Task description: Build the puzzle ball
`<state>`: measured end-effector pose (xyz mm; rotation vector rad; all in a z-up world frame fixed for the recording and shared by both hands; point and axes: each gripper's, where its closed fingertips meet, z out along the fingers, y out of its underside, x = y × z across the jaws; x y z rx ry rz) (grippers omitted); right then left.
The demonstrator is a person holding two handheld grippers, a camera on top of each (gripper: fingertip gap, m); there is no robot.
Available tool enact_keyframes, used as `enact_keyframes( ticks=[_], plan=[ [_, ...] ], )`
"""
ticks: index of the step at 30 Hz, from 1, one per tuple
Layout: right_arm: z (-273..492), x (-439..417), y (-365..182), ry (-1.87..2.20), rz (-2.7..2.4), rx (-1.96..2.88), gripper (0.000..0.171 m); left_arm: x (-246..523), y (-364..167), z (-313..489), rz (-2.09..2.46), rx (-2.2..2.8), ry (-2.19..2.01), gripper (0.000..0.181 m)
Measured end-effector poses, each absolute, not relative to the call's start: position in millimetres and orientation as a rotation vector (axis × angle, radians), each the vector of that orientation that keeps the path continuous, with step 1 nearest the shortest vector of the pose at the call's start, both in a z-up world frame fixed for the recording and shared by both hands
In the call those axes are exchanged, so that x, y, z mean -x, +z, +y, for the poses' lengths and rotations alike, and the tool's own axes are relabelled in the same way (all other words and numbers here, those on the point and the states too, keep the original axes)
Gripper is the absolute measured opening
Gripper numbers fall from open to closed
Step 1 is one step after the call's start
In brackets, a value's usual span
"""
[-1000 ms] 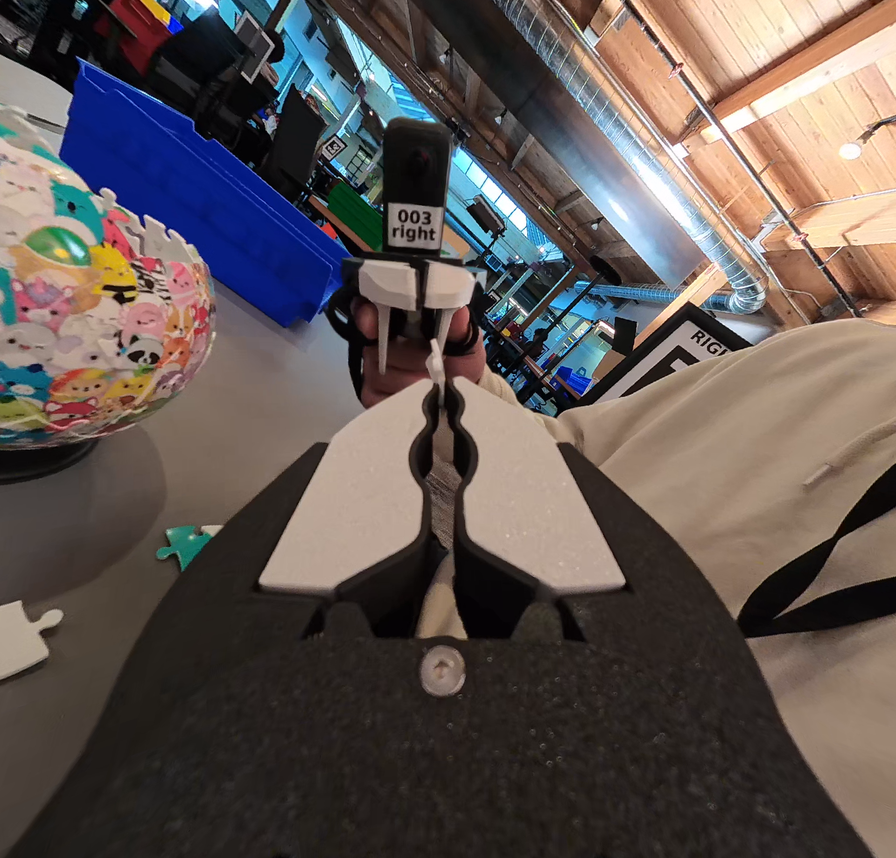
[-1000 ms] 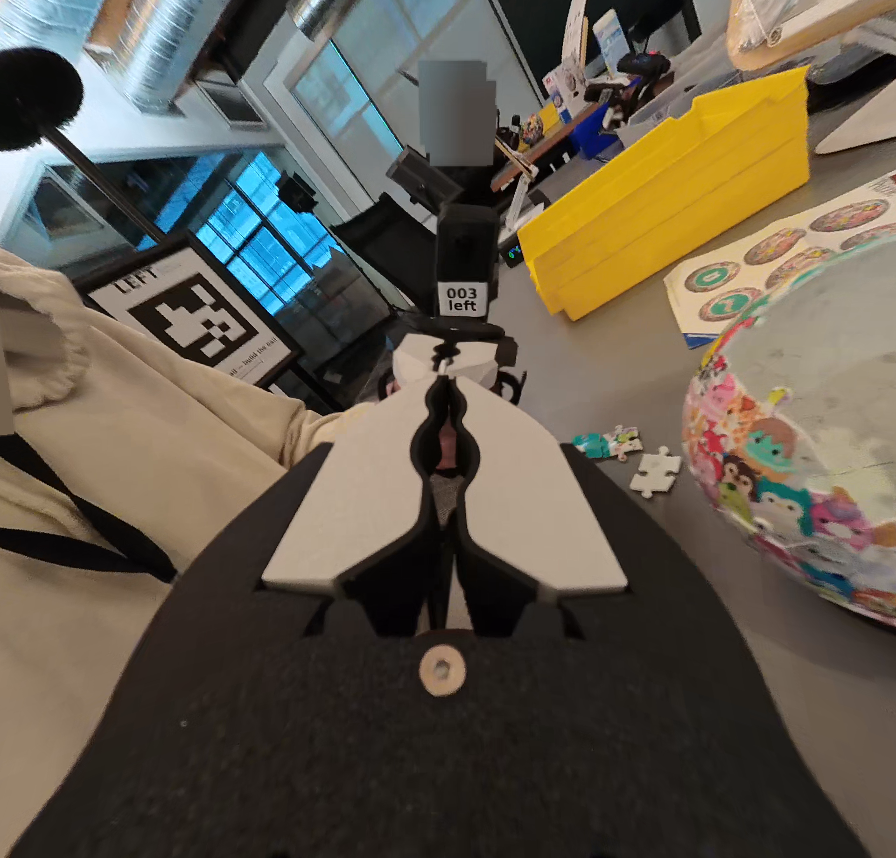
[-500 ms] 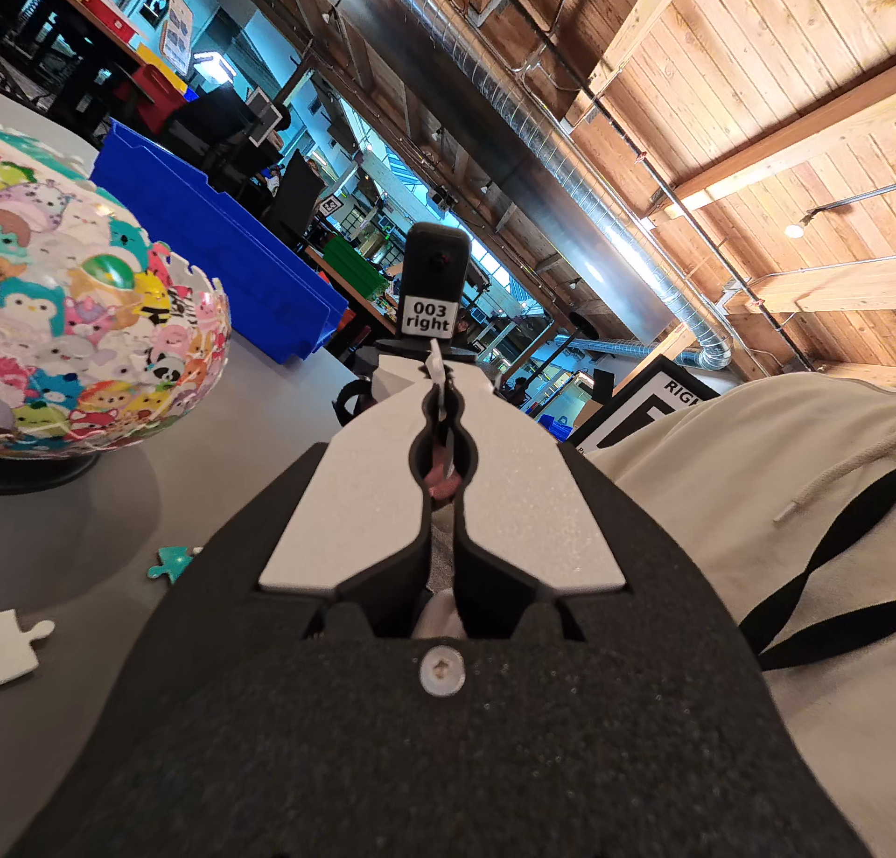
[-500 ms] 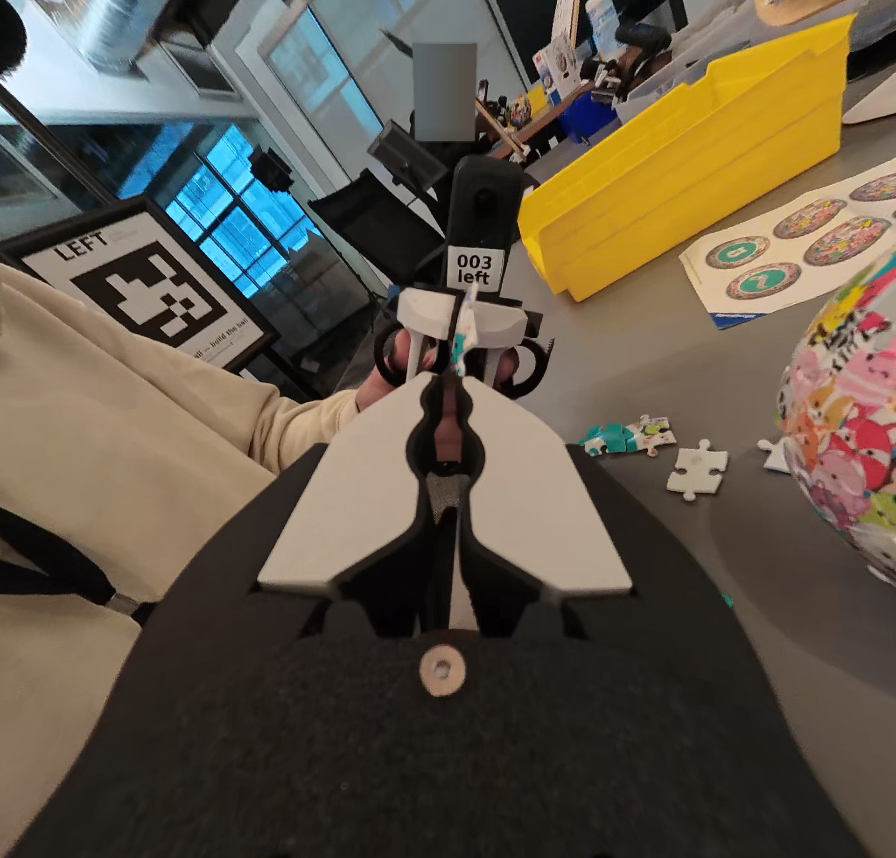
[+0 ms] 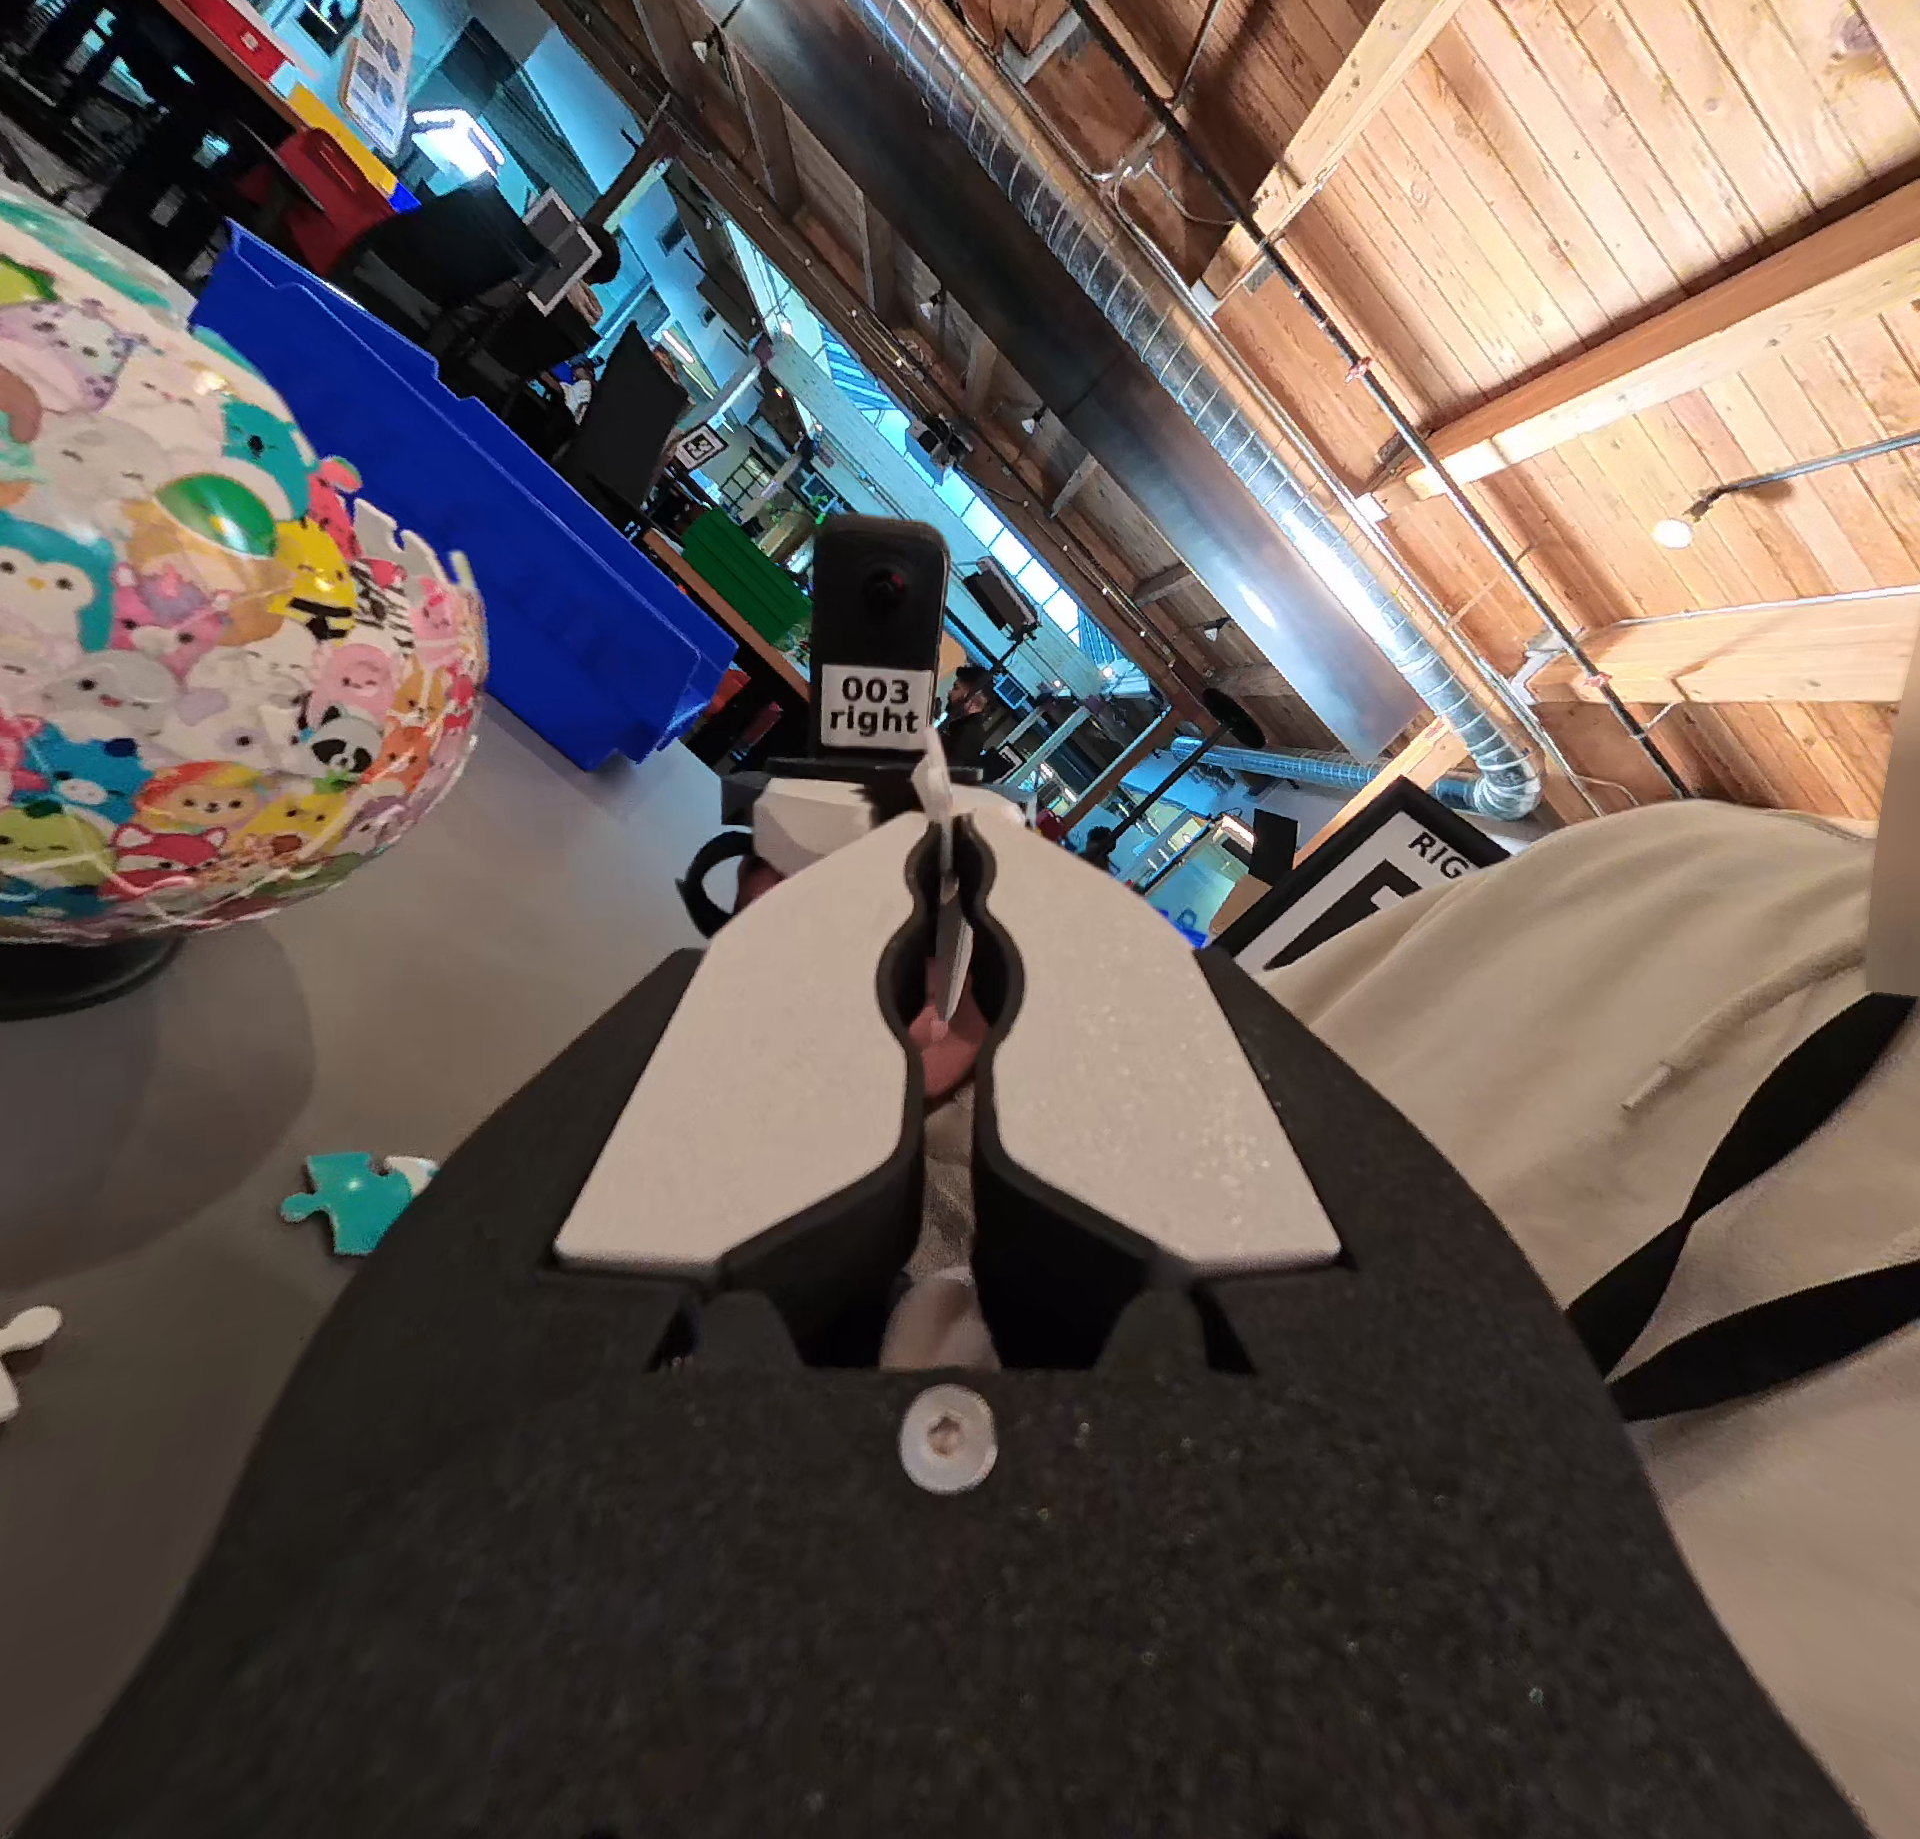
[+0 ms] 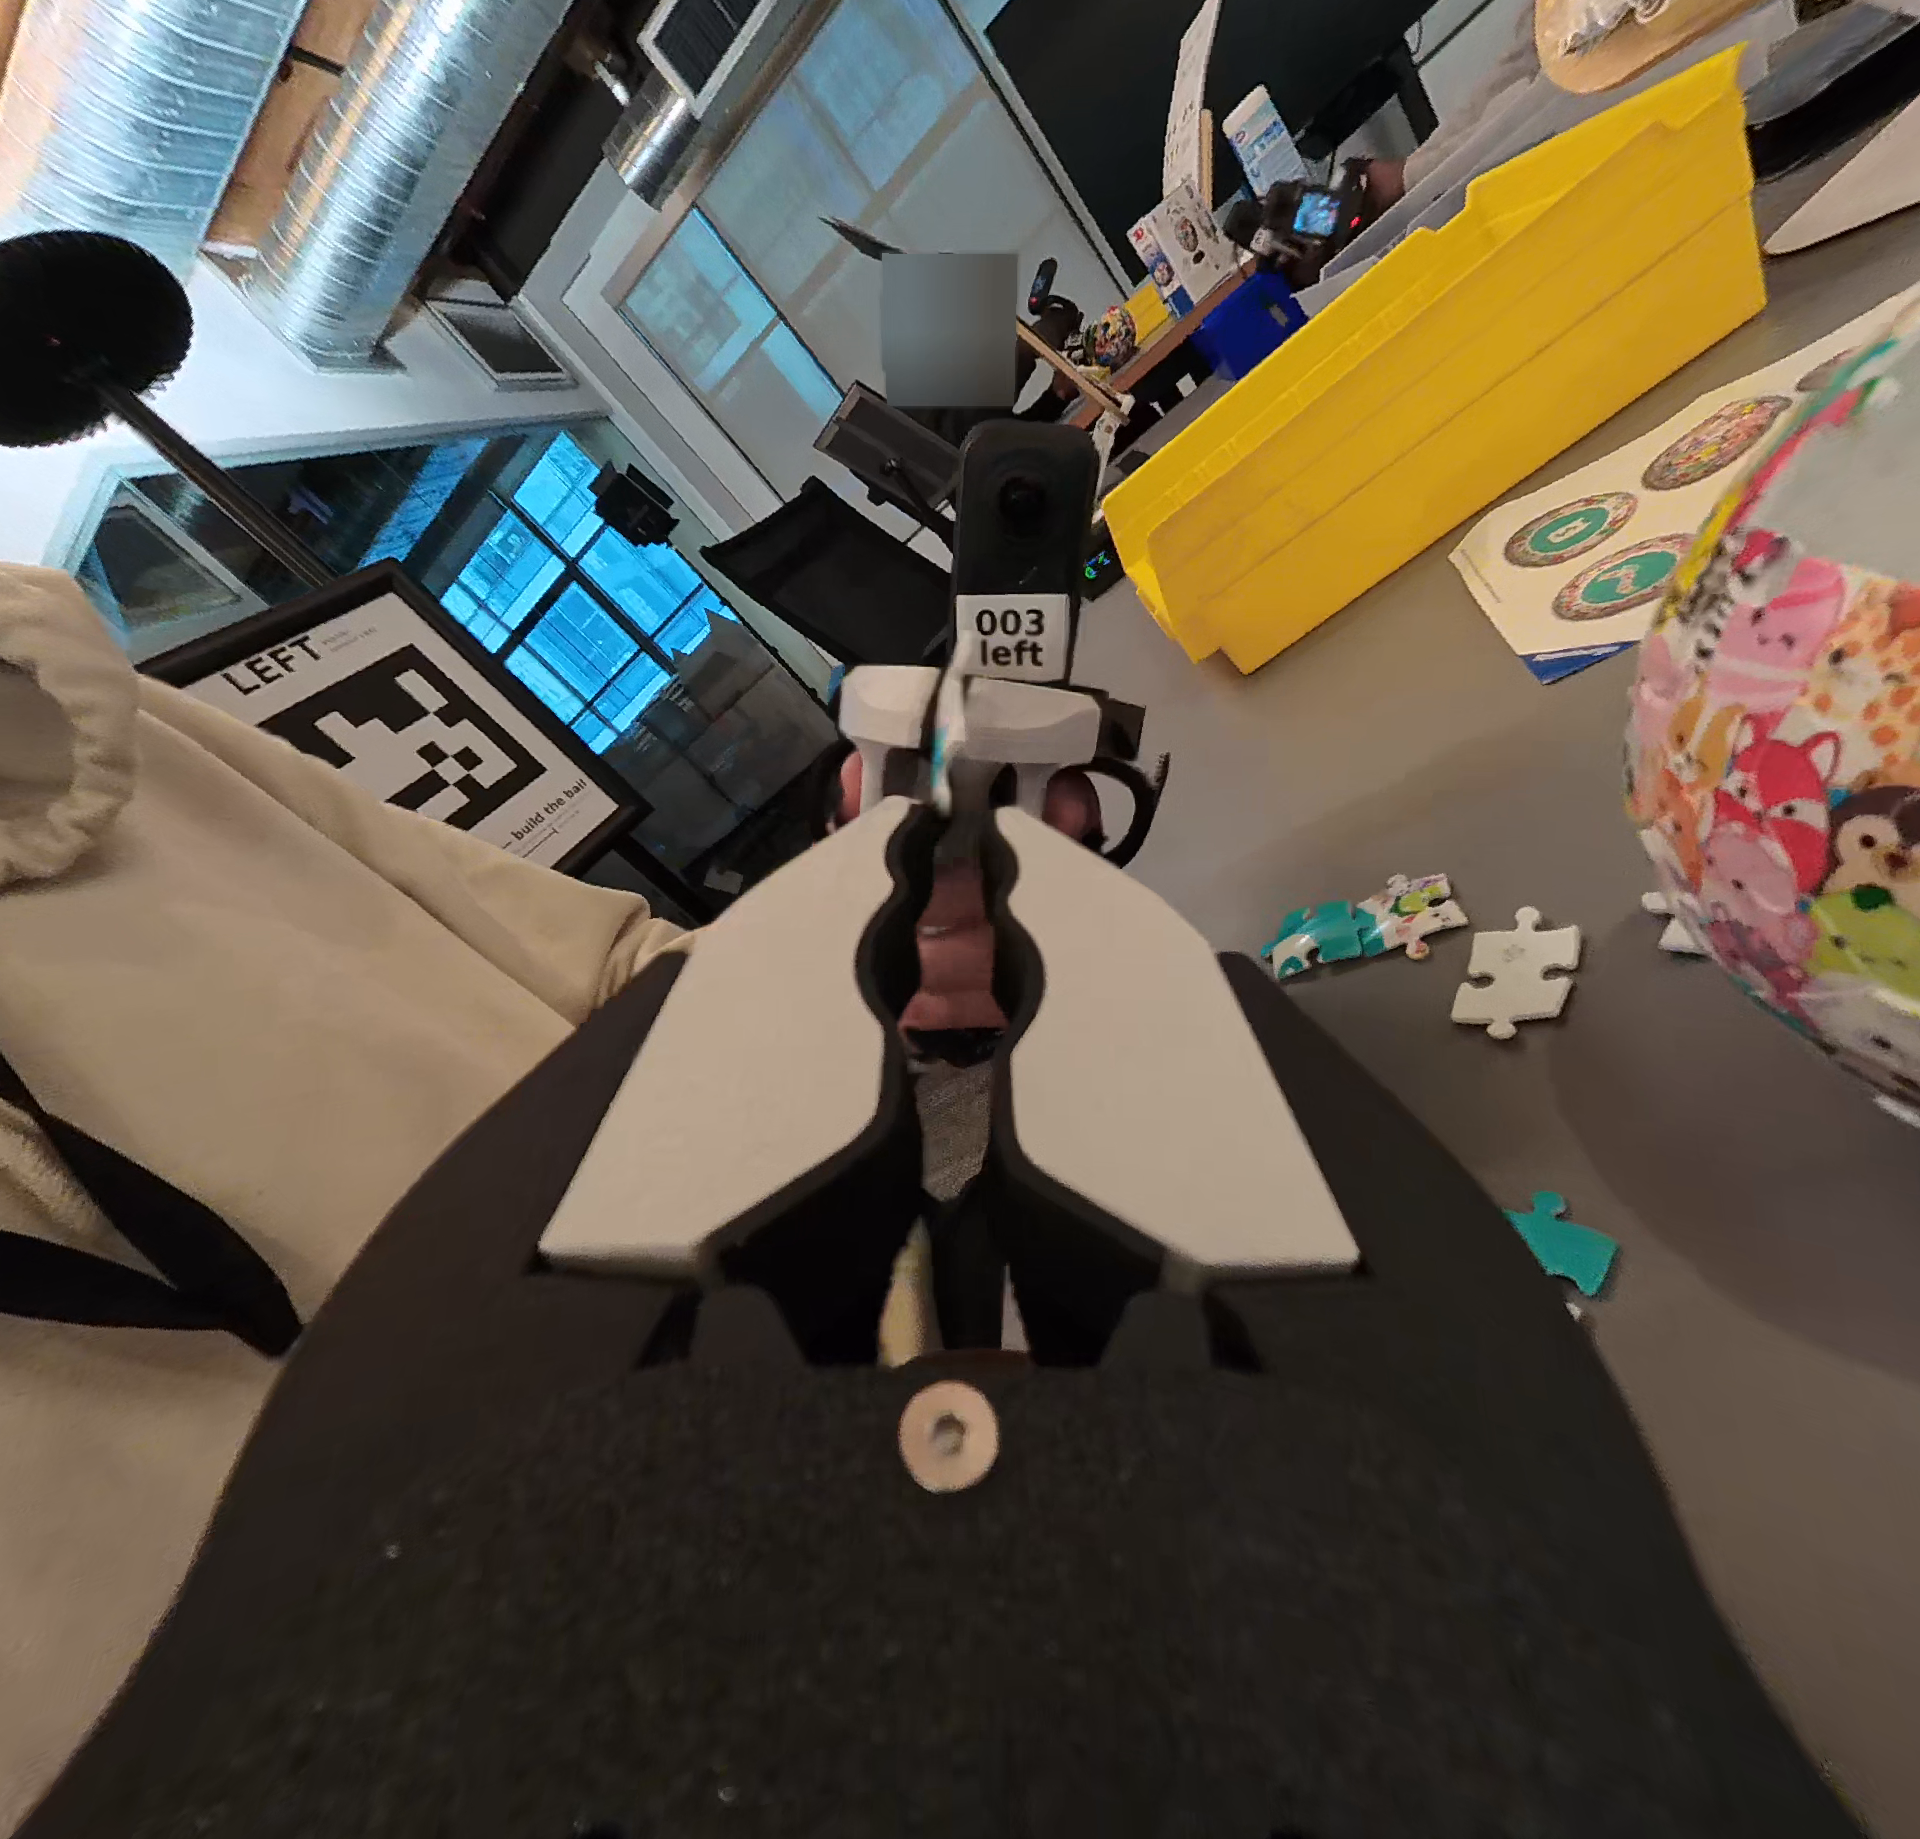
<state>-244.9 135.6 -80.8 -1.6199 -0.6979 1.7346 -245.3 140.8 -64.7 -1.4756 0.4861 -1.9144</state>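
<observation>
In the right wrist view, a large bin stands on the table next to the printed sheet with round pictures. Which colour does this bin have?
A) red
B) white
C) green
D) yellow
D: the bin on the grey table, just left of the printed sheet, is plainly yellow all over.

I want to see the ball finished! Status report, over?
Left hand-held gripper shut on puzzle piece. Right hand-held gripper facing it, grip unclear. Puzzle ball unfinished, off to the side. Nothing in the way.
</observation>
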Motion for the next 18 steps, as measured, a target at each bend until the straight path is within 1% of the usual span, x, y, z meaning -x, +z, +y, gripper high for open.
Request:
enact_keyframes(
  ticks=[2,5,10,15,18],
  plan=[
    [138,246,-82,1.733,-0.684,1.62,0.013,245,-66,143,0.471,1.479,-1.905,0.001],
    [138,245,-79,1.757,-0.68,1.593,0.003,241,-68,144,0.481,1.487,-1.901,0.001],
    [142,236,-81,1.707,-0.738,1.618,0.002,233,-76,142,0.532,1.53,-1.889,0.002],
    [125,225,-85,1.666,-0.98,1.687,0.002,233,-77,133,0.675,1.547,-1.852,0.012],
    [114,221,-83,1.69,-1.056,1.686,0.002,230,-80,127,0.737,1.568,-1.847,0.011]
  ],
)
